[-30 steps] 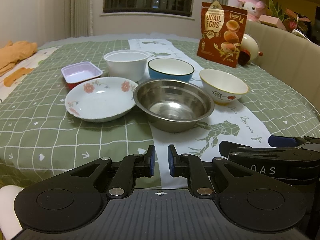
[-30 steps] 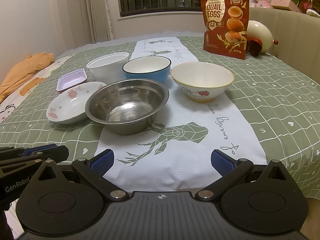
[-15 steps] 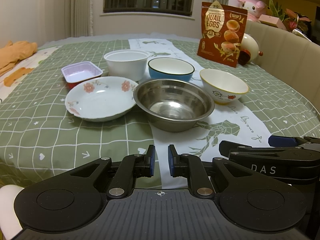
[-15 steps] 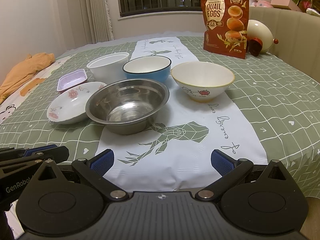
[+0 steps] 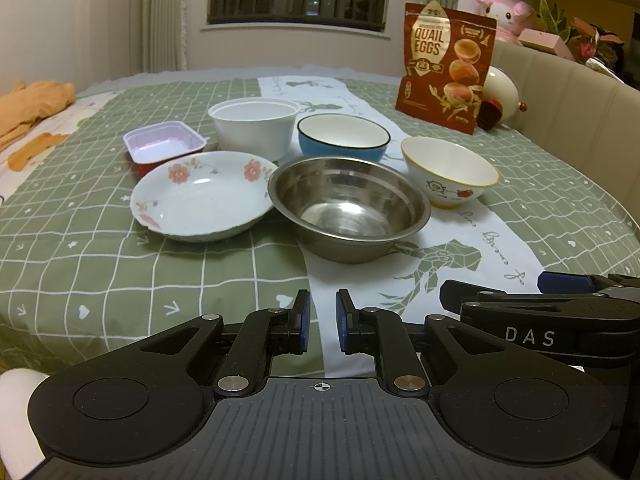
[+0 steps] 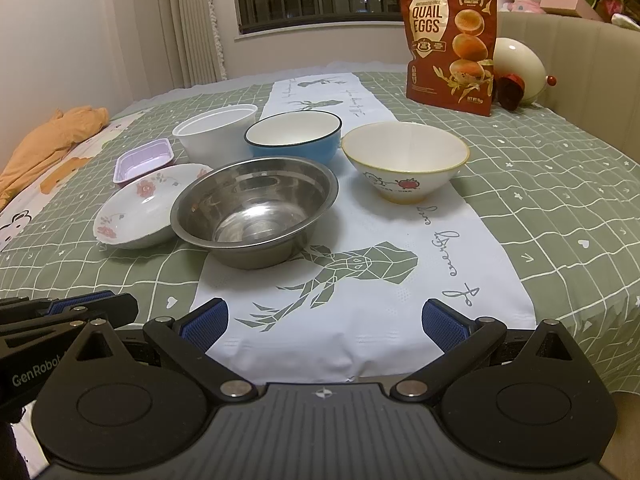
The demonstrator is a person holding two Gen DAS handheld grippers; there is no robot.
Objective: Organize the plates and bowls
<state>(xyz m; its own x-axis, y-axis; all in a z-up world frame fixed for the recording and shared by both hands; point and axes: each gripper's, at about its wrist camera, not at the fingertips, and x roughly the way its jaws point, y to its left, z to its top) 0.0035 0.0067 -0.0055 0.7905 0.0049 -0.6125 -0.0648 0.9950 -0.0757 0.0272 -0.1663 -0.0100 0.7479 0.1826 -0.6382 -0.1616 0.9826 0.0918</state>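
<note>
Six dishes, all unstacked, grouped mid-table on the green checked cloth (image 5: 80,240), well ahead of both grippers. Left to right: lilac tray (image 5: 164,145) at far left; floral plate (image 5: 202,196) just in front of it, rim against the steel bowl (image 5: 349,211); white tub (image 5: 254,127) and blue bowl (image 5: 343,139) behind; yellow-rimmed bowl (image 5: 450,171) at the right end, apart from the steel one. Quail-egg bag (image 5: 446,66) upright farther back.

Left gripper (image 5: 319,325) low over the near table edge, pads nearly together with only a narrow slit, nothing pinched. Right gripper (image 6: 324,322) alongside, pads spread wide, empty.

Steel bowl nearly dead ahead of the left fingers, slightly right; plate ahead-left. Seen from the right wrist, steel bowl (image 6: 255,211) ahead-left, yellow-rimmed bowl (image 6: 405,161) ahead-right, the likelier first pick for that hand. Round rims, so no long axis to align; nothing begun yet.
</note>
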